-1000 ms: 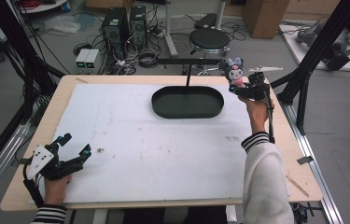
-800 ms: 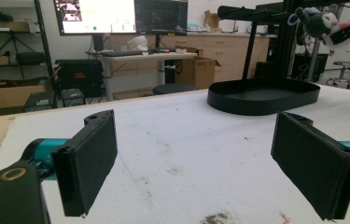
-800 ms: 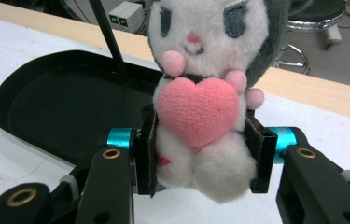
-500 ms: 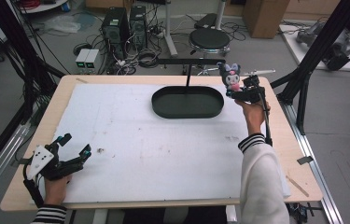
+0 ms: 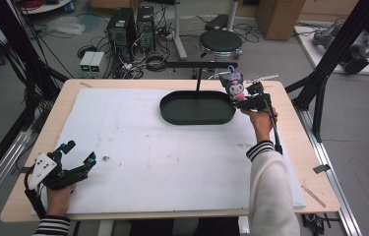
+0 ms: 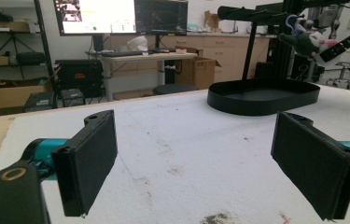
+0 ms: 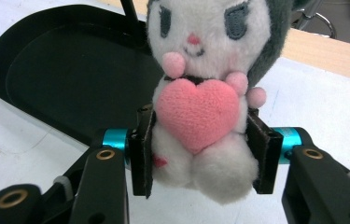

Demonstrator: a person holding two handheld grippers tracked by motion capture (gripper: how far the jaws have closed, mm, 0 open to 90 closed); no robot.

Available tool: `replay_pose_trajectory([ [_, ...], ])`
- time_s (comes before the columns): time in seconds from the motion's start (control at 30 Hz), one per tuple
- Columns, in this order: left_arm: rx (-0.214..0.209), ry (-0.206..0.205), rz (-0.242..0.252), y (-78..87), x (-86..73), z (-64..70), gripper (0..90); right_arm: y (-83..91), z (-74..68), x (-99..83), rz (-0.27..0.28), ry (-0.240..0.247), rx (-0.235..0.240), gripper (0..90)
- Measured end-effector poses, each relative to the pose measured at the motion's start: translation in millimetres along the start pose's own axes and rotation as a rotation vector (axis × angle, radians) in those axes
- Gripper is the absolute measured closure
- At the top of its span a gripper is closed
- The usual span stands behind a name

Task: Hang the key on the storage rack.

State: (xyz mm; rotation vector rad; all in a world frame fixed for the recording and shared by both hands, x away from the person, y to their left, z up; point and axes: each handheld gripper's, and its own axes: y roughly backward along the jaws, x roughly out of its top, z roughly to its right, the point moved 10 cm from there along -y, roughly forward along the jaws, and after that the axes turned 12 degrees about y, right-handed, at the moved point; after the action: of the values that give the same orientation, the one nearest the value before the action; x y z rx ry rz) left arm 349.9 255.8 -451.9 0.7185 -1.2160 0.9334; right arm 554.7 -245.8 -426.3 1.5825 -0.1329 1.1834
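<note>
R gripper (image 7: 196,154) was clamped on the plush toy (image 7: 205,93) at its lower body, jaws either side just under the pink heart (image 7: 196,112). Toy was held up at the right end of the black tray (image 5: 197,107), off the table. Looked soft, light, squashy, so I'd say a mid-body grip suits; limbs would flop. Tray looked empty. L gripper (image 5: 74,160) sat near-left on the white mat (image 5: 162,147), jaws wide, holding nothing.

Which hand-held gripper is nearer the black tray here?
Right. The right hand-held gripper, shut on the plush toy, hovers at the black tray's right end; the left hand-held gripper sits open at the table's near-left corner.
</note>
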Motion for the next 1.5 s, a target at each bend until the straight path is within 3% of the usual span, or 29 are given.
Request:
replay_pose_trajectory([
  [0.07,0.0,-0.001,0.001,-0.1,0.0,0.1,15.0,-1.1,-1.6,1.1,0.009,0.005,0.009,45.7],
  [0.17,0.0,0.001,-0.001,-0.1,-0.1,-0.2,15.0,-3.4,-3.2,2.9,0.023,0.005,0.014,16.1],
  [0.27,0.0,-0.001,-0.005,-0.1,-0.3,-0.4,15.0,2.7,-7.3,7.0,0.052,-0.022,0.039,10.0],
  [0.33,0.001,0.005,-0.007,-0.7,-0.4,-0.7,14.9,9.5,-12.5,10.2,0.066,-0.012,0.053,2.9],
  [0.4,0.002,0.002,-0.005,-0.7,-0.3,-0.5,15.0,19.6,-18.1,14.5,0.094,0.011,0.064,1.6],
  [0.6,0.001,-0.007,-0.005,-0.4,-0.4,0.2,15.0,65.0,-36.1,23.2,0.311,0.044,0.108,1.5],
  [0.73,0.003,-0.005,-0.007,-0.8,-0.6,0.0,15.0,94.0,-48.9,13.1,0.446,0.063,0.156,0.3],
  [0.83,0.0,-0.012,0.0,-0.1,-0.2,0.9,15.0,108.4,-57.9,-3.0,0.494,0.072,0.182,0.3],
  [0.9,0.0,-0.014,0.001,0.0,-0.1,1.0,14.9,114.2,-62.5,-15.6,0.512,0.088,0.178,0.3],
  [0.93,0.0,-0.013,0.001,0.1,-0.1,0.9,14.9,115.5,-64.2,-21.9,0.505,0.095,0.164,0.3],
  [1.03,0.001,-0.016,0.005,0.3,0.0,1.3,14.9,121.7,-69.1,-38.6,0.551,0.131,0.117,0.3],
  [1.27,0.0,-0.016,0.005,0.4,0.1,1.3,14.9,126.0,-76.0,-72.6,0.625,0.132,0.065,0.4],
  [1.5,-0.001,-0.022,0.003,0.6,-0.1,1.6,14.9,119.0,-79.8,-111.6,0.671,0.114,-0.035,0.4],
])
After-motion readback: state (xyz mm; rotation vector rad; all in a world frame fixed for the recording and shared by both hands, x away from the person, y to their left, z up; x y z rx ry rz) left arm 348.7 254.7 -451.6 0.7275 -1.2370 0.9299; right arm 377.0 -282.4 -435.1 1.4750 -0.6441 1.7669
